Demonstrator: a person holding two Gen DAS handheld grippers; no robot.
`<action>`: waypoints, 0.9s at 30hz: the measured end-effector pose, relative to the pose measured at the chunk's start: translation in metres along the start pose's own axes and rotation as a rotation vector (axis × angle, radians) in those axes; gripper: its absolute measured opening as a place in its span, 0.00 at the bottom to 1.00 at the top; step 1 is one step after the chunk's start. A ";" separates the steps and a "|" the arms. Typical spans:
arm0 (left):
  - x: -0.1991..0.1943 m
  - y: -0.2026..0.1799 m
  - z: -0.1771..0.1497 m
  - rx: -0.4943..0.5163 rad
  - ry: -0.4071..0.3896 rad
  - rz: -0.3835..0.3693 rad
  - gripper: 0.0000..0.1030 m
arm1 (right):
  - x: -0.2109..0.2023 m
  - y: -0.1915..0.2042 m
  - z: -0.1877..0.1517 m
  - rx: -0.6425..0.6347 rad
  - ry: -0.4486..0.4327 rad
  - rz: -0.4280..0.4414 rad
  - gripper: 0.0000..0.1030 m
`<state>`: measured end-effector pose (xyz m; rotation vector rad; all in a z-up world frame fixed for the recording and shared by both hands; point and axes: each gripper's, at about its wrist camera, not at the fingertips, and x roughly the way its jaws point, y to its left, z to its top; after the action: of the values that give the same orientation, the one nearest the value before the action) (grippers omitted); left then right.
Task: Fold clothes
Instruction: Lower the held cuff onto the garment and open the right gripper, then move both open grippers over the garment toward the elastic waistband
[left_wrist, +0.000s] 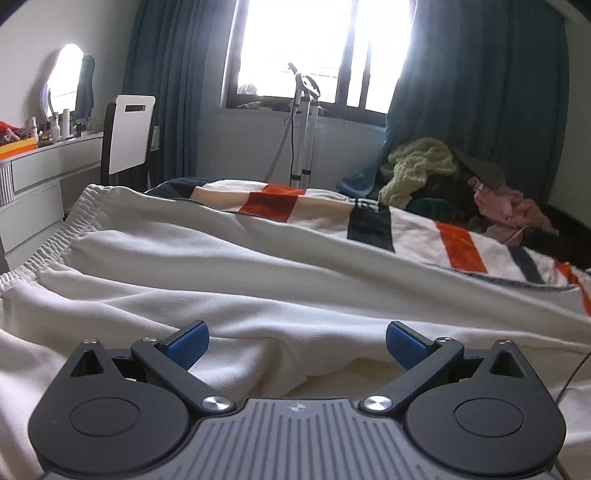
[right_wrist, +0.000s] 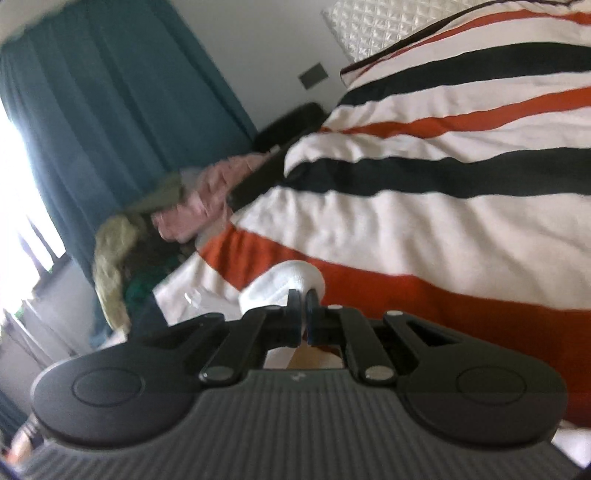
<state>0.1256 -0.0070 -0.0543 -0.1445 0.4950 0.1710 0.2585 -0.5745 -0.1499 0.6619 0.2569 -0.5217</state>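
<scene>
On the bed, a white garment (left_wrist: 229, 280) with a gathered elastic waistband (left_wrist: 55, 240) lies spread over a striped blanket (left_wrist: 461, 243) in orange, dark and cream bands. Left gripper (left_wrist: 297, 345) sits low over the white cloth near its front folds, blue pads (left_wrist: 188, 345) spread wide, nothing between them, cloth loose underneath. Right gripper (right_wrist: 303, 306) is clenched: pads pinched together on a bunched fold of white cloth (right_wrist: 284, 282), which bulges up just past the tips. Right wrist view is tilted and a bit blurred, so the striped blanket runs diagonally behind the pinched fold. Clothes pile (left_wrist: 461, 184) at the far edge of the bed: yellow-green knit on top, pink and dark pieces beside it. Teal curtains (left_wrist: 480, 92) flank a bright window (left_wrist: 317, 48). White chair (left_wrist: 129, 133) and a dresser (left_wrist: 44, 162) with bottles stand at the left wall, well apart from the garment.
</scene>
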 end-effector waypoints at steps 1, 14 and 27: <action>-0.003 0.001 0.001 0.001 -0.003 -0.004 1.00 | 0.002 -0.002 -0.003 -0.018 0.024 -0.005 0.06; -0.040 -0.008 0.008 0.047 -0.065 -0.046 1.00 | -0.109 0.055 -0.010 -0.373 -0.016 0.173 0.85; -0.137 0.011 0.011 0.021 -0.112 -0.198 1.00 | -0.317 0.122 -0.059 -0.614 0.069 0.495 0.84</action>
<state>0.0098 -0.0122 0.0207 -0.1612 0.3686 -0.0199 0.0540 -0.3359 -0.0091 0.1279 0.2879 0.0661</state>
